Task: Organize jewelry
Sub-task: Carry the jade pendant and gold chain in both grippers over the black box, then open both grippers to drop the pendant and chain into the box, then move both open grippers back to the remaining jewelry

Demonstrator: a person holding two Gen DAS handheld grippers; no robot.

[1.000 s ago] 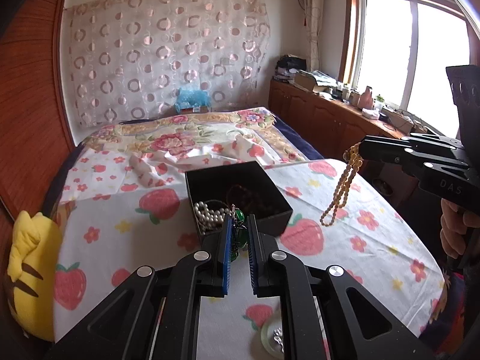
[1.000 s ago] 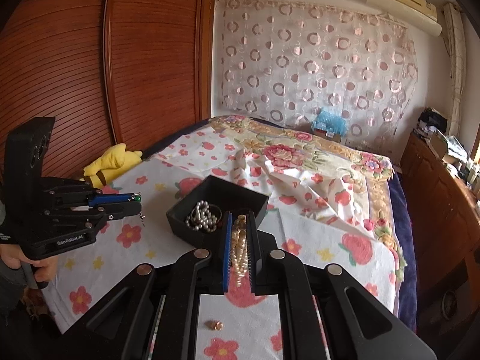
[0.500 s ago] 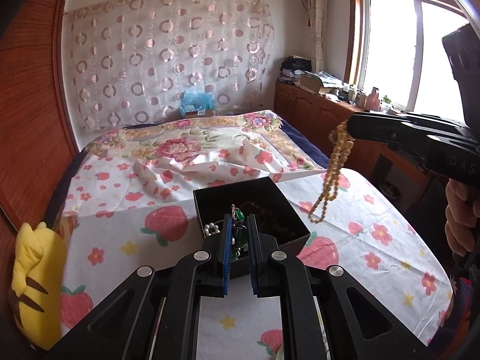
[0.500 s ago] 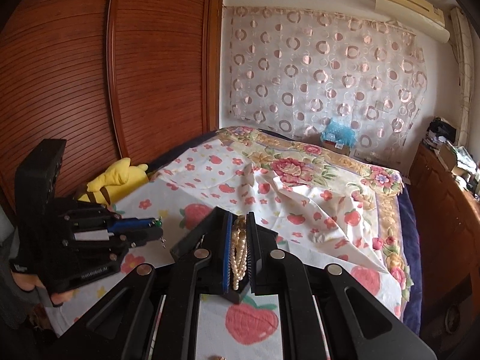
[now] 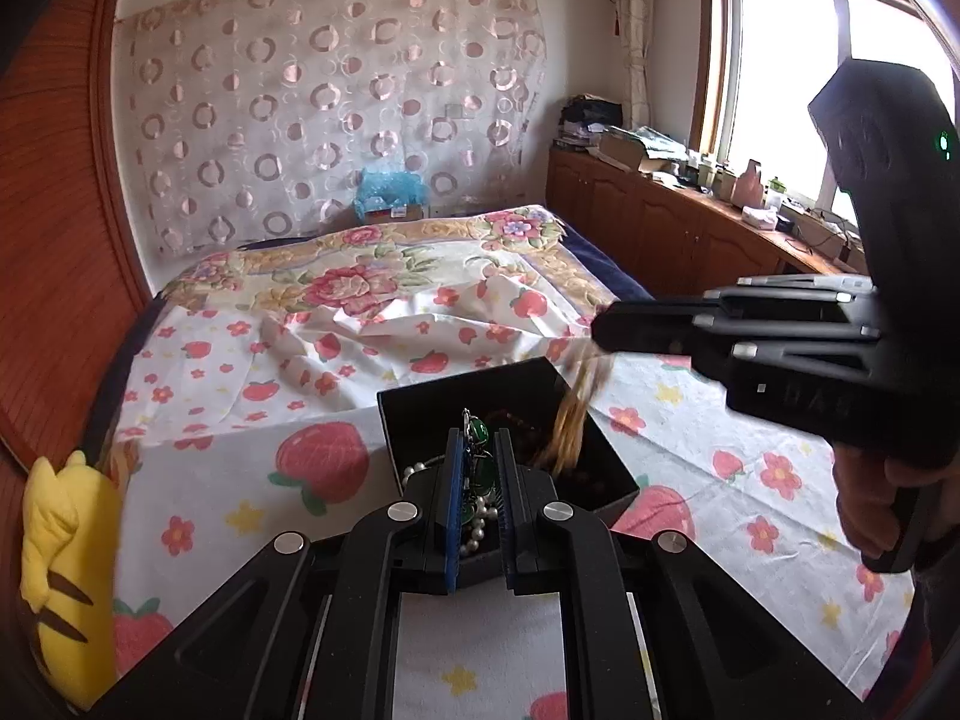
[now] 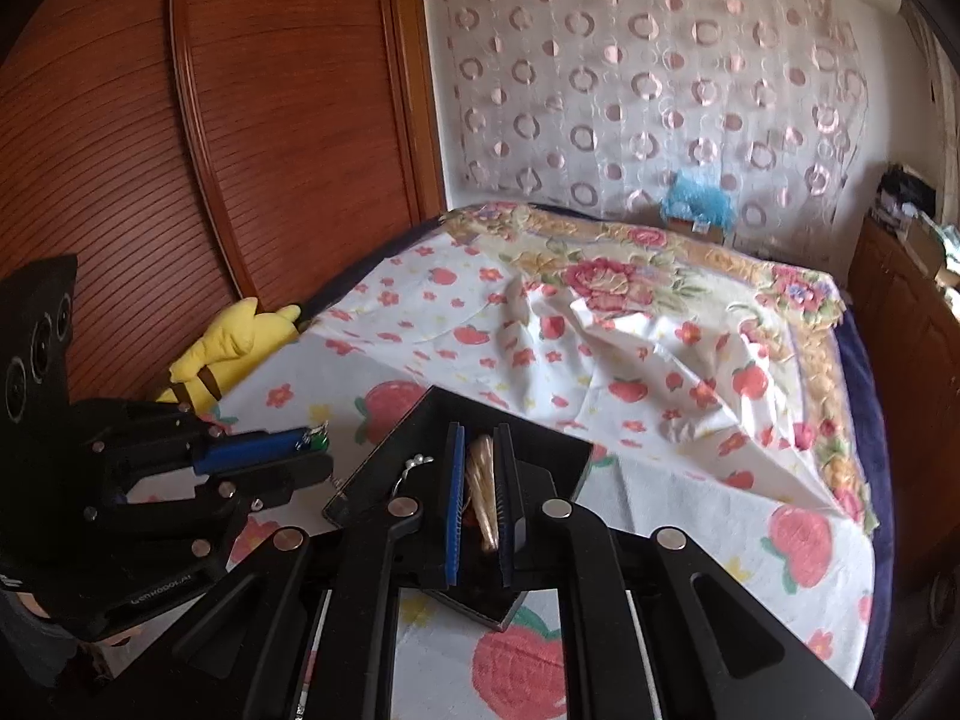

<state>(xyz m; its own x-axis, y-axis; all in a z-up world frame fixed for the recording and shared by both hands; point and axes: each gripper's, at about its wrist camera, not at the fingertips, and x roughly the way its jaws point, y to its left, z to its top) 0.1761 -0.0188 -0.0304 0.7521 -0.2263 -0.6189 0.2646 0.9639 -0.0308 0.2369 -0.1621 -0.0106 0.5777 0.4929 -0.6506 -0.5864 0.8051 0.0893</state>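
1. A black jewelry box (image 5: 576, 468) sits open on a strawberry-print sheet (image 5: 312, 456) spread over a bed, with both handheld grippers poised above it.

2. The left gripper (image 5: 477, 480) is clenched on a green-stone pendant (image 5: 478, 432) with a small metal clasp at its top — the piece sits pinched between the blue-padded fingers (image 5: 454, 492), directly over the near corner of the box.

3. The right gripper (image 6: 478, 492) is clamped on a gold bead necklace (image 6: 483, 480); in the left wrist view the strand (image 5: 573, 414) hangs blurred from the gripper's tip at 2 o'clock, its lower end dipping into the box.

4. Inside the box, a white pearl strand (image 5: 474, 525) lies at the near side, and dark brown beads (image 5: 588, 471) rest toward 3 o'clock along the right wall.

5. From the right wrist view, the left gripper (image 6: 312, 450) reaches in at 9 o'clock, just beside the box's left corner, green showing at its tip.

6. A yellow plush toy (image 5: 66, 570) lies at the sheet's left edge at 8 o'clock — well apart from the box, against a wooden wardrobe (image 6: 270, 150).

7. A sheer curtain with ring patterns (image 5: 336, 120) covers the far wall at 12 o'clock; a wooden cabinet (image 5: 660, 234) runs beneath a window (image 5: 780, 78) at 2 o'clock.
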